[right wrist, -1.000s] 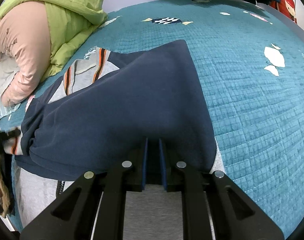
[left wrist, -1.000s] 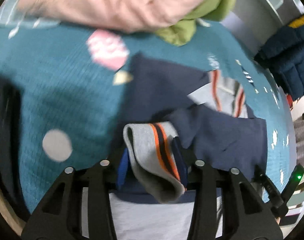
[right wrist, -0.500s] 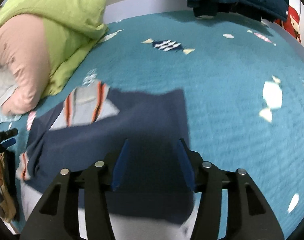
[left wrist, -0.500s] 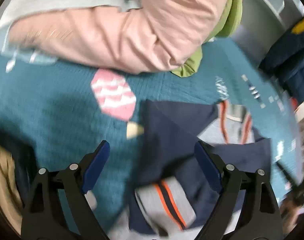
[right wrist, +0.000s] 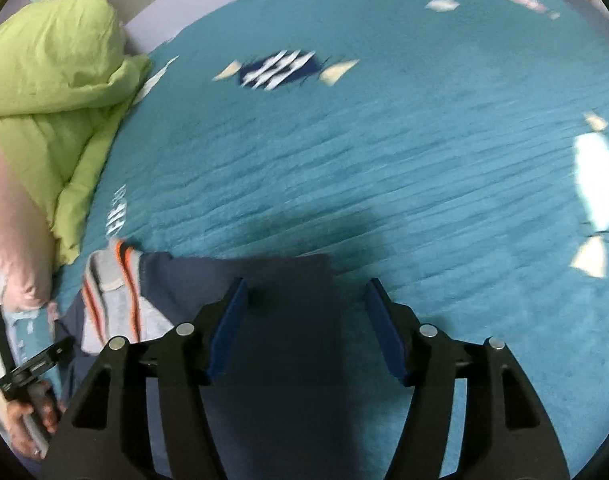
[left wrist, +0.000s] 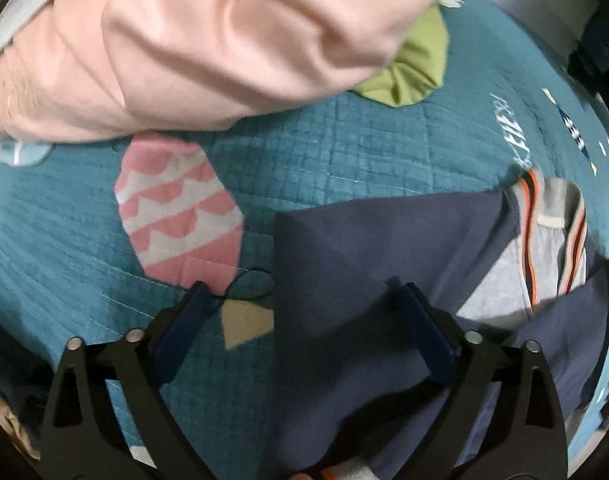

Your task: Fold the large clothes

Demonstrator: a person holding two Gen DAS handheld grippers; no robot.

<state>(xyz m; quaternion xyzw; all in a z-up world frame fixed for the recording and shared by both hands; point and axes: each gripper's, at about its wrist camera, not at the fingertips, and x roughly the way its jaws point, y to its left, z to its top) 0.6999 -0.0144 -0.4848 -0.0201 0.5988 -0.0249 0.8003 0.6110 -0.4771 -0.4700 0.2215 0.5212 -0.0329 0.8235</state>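
A navy sweatshirt (left wrist: 364, 264) with a grey collar and orange stripes (left wrist: 544, 248) lies folded on the teal quilted bedspread (left wrist: 344, 152). My left gripper (left wrist: 304, 312) is open and empty, just above the sweatshirt's left edge. In the right wrist view the same sweatshirt (right wrist: 280, 320) lies flat with its collar (right wrist: 112, 292) at the left. My right gripper (right wrist: 306, 304) is open and empty above the sweatshirt's far right corner.
A pink garment (left wrist: 208, 40) and a lime green quilt (right wrist: 52, 92) are heaped at the bed's head side. The bedspread (right wrist: 384, 152) carries candy-shaped patches (left wrist: 176, 216). A dark jacket (left wrist: 600, 60) sits at the far right edge. The hand on the left gripper's handle (right wrist: 28, 412) shows at lower left.
Both grippers opened and let go of the sweatshirt, the left releasing the striped cuff. Both then pulled back above the garment, which now lies folded flat.
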